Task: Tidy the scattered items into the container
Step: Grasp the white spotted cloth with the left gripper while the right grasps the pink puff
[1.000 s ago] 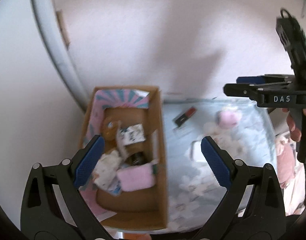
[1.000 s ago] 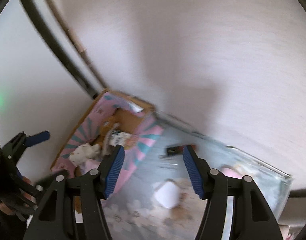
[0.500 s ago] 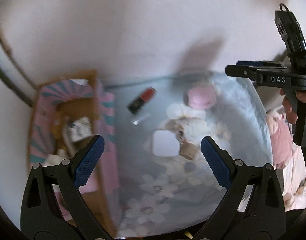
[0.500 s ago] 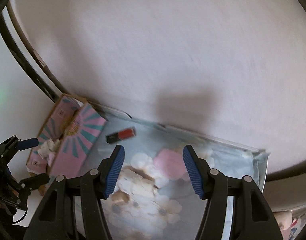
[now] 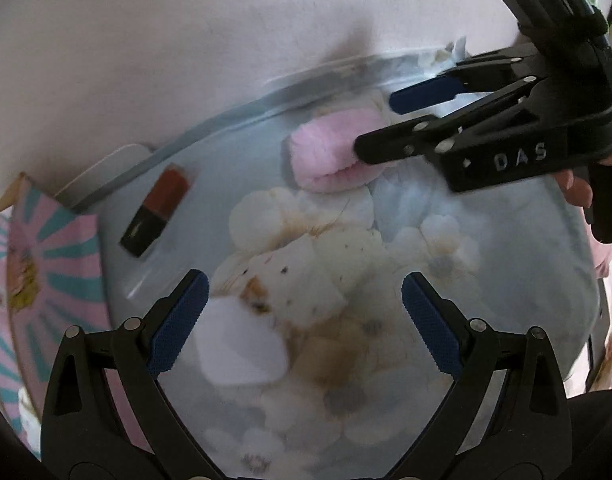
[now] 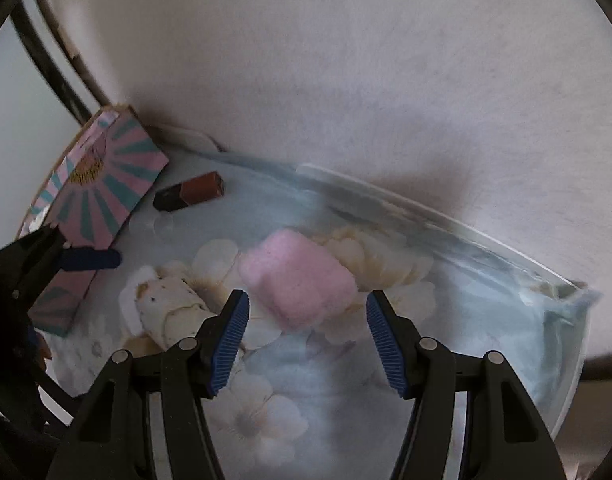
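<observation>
- Pink cloth bundle (image 6: 298,280) lies on the flowered mat (image 6: 485,320), just ahead of our right gripper (image 6: 307,336), whose jaws stand apart and empty.
- Our left gripper (image 5: 302,320) also gapes, above a speckled roll (image 5: 302,280) and a white pad (image 5: 238,348).
- Soft cloth could unfold or slip out, we judge, if pinched by one corner.
- Its long axis runs aslant, toward the patterned box (image 6: 94,192); a red-and-black tube (image 6: 190,192) lies nearer that box.
</observation>
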`<control>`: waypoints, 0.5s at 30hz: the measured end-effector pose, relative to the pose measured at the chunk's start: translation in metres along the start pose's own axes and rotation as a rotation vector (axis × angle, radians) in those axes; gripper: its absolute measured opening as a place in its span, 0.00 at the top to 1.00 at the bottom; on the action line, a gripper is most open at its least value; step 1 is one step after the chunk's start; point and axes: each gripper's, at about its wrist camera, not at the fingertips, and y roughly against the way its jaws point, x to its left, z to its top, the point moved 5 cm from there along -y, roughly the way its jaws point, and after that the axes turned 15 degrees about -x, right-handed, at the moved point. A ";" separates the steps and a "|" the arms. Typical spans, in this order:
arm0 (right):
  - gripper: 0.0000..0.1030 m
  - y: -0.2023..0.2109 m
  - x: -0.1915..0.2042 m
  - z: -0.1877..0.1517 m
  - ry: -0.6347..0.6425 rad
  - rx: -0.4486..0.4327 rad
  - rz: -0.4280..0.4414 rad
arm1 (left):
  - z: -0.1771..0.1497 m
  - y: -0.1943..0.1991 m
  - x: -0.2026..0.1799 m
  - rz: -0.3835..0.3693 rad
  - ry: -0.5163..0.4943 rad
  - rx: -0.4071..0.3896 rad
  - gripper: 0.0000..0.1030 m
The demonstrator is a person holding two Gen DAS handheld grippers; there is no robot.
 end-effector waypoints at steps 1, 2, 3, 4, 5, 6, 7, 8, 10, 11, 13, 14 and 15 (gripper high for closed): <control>0.45 -0.002 -0.002 -0.002 0.006 0.000 0.005 | 0.000 -0.005 -0.001 -0.007 -0.005 0.007 0.06; 0.45 -0.008 -0.002 -0.004 0.016 0.003 0.011 | -0.001 -0.011 -0.002 -0.007 -0.010 0.017 0.08; 0.45 -0.014 -0.003 -0.005 0.022 0.007 0.018 | -0.001 -0.016 -0.003 -0.004 -0.015 0.024 0.10; 0.45 -0.018 -0.003 -0.005 0.024 0.010 0.021 | -0.001 -0.020 -0.004 -0.004 -0.018 0.031 0.12; 0.45 -0.022 -0.004 -0.006 0.022 0.016 0.033 | -0.001 -0.024 -0.005 -0.009 -0.019 0.039 0.15; 0.45 -0.025 -0.004 -0.006 0.018 0.016 0.052 | 0.000 -0.027 -0.006 -0.012 -0.020 0.043 0.21; 0.45 -0.027 -0.003 -0.006 0.017 0.013 0.066 | -0.001 -0.029 -0.007 -0.016 -0.021 0.048 0.24; 0.45 -0.028 -0.001 -0.005 0.025 0.001 0.086 | -0.001 -0.032 -0.008 -0.020 -0.024 0.055 0.27; 0.45 -0.026 0.001 -0.004 0.046 -0.007 0.102 | -0.003 -0.035 -0.009 -0.029 -0.022 0.064 0.34; 0.45 -0.026 0.003 -0.004 0.064 -0.008 0.108 | -0.004 -0.035 -0.008 -0.048 -0.002 0.064 0.40; 0.55 -0.026 0.007 -0.003 0.090 -0.014 0.104 | -0.004 -0.034 -0.007 -0.070 0.027 0.065 0.50; 0.58 -0.026 0.008 -0.003 0.097 -0.010 0.106 | -0.004 -0.033 -0.007 -0.074 0.034 0.065 0.56; 0.59 -0.026 0.008 -0.003 0.096 -0.007 0.105 | -0.004 -0.032 -0.007 -0.079 0.041 0.065 0.62</control>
